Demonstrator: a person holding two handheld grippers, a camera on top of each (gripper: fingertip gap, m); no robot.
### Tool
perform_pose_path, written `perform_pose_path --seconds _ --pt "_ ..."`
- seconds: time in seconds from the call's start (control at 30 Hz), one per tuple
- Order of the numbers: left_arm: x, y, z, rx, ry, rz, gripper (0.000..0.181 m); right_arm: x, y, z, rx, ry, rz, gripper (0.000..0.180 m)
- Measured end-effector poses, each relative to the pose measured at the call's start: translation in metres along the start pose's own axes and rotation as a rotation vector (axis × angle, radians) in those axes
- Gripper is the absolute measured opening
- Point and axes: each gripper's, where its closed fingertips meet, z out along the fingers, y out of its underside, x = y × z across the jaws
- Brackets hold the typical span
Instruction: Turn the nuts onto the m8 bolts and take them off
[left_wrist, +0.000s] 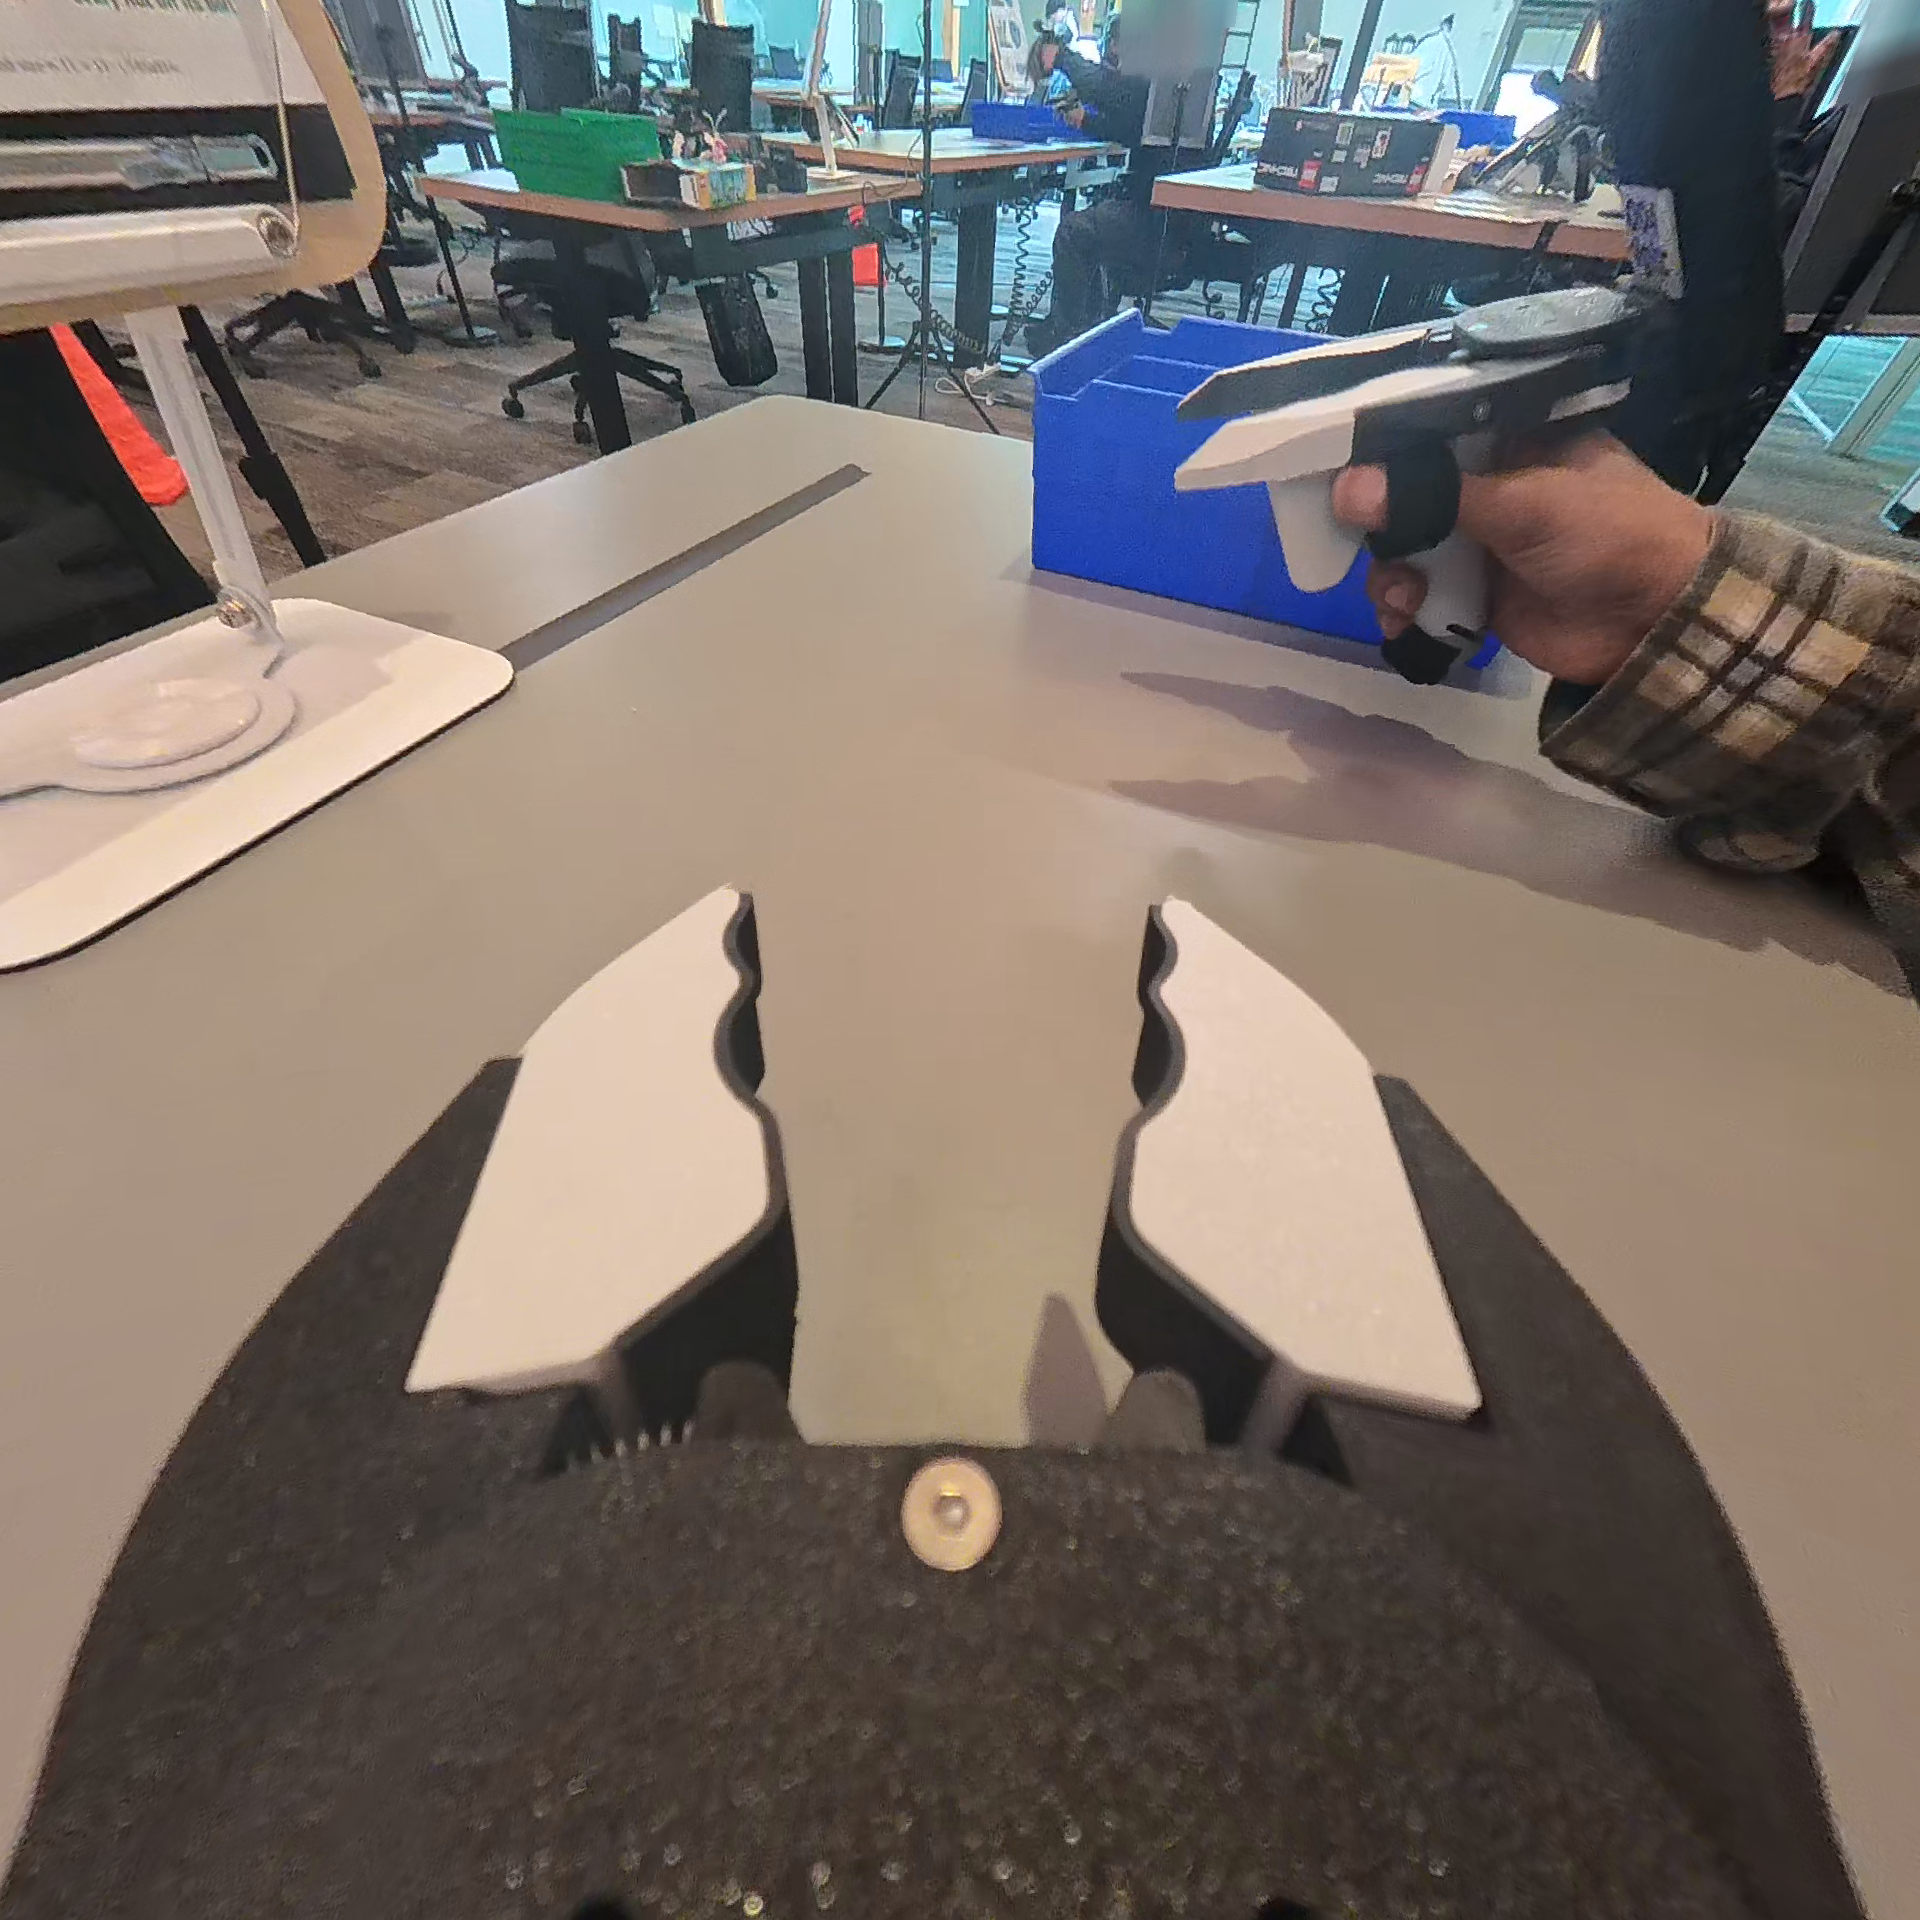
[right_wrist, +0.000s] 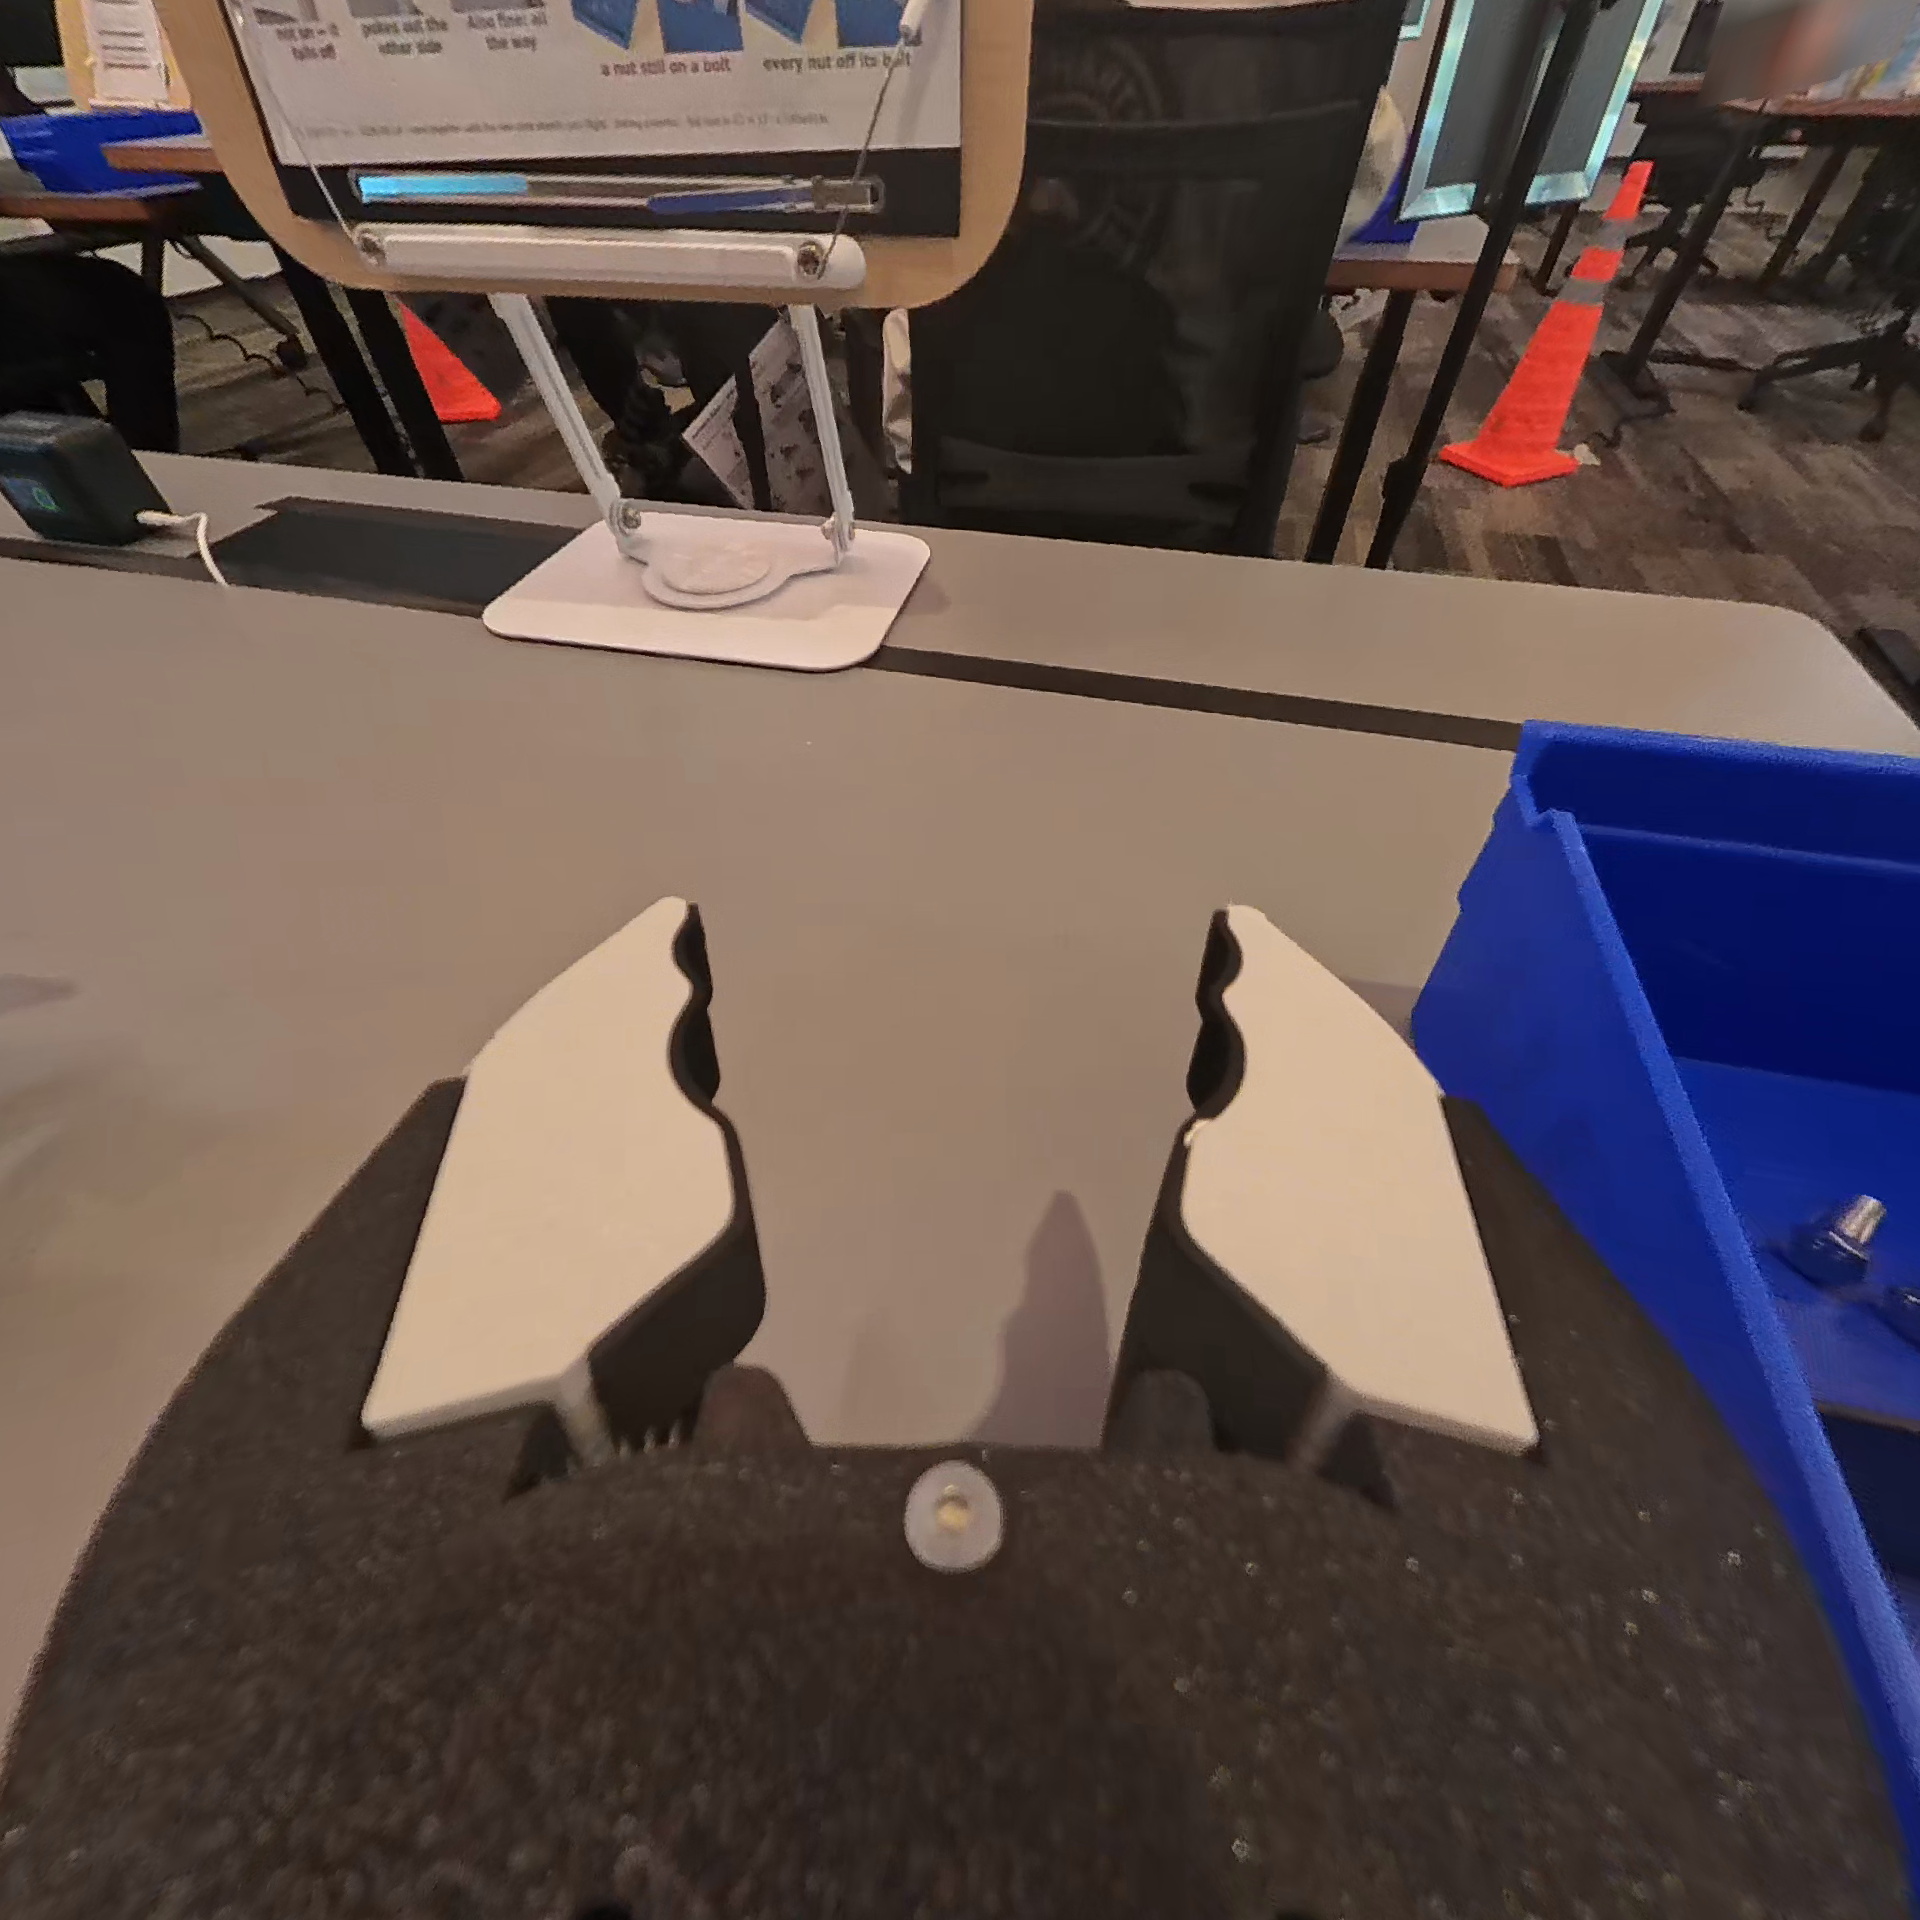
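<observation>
Holding my left gripper (left_wrist: 945, 914) over the smooth grey counter (left_wrist: 935, 727), I keep its jaws apart with nothing between them. My right gripper (right_wrist: 956, 920) has its jaws apart too, holding nothing. A blue plastic bin (right_wrist: 1558, 1039) sits just beside it, and a shiny bolt (right_wrist: 1839, 1242) lies inside. A white stand (right_wrist: 717, 597) holds a sheet across the counter.
</observation>
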Motion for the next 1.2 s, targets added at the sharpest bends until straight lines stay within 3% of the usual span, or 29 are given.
perform_pose_path --seconds 0.4,0.7,0.93,1.07,1.2 --pt "0.012 0.008 0.013 -0.060 0.057 -0.028 0.070 -0.009 -0.023 0.006 -0.084 0.032 -0.048 0.089" --pt "0.004 0.001 0.002 -0.030 0.033 -0.038 0.070 0.006 -0.068 -0.026 -0.072 0.077 -0.211 0.090" --pt "-0.002 -0.002 -0.008 -0.014 -0.001 -0.039 0.068 0.101 -0.085 -0.072 -0.297 0.194 -0.313 0.088" --pt "0.000 0.000 -0.006 -0.039 -0.011 -0.011 0.068 0.181 -0.075 -0.102 -0.496 0.271 -0.232 0.087" --pt "0.005 -0.001 -0.003 -0.050 -0.007 0.016 0.069 0.244 -0.038 -0.127 -0.740 0.276 -0.063 0.086"
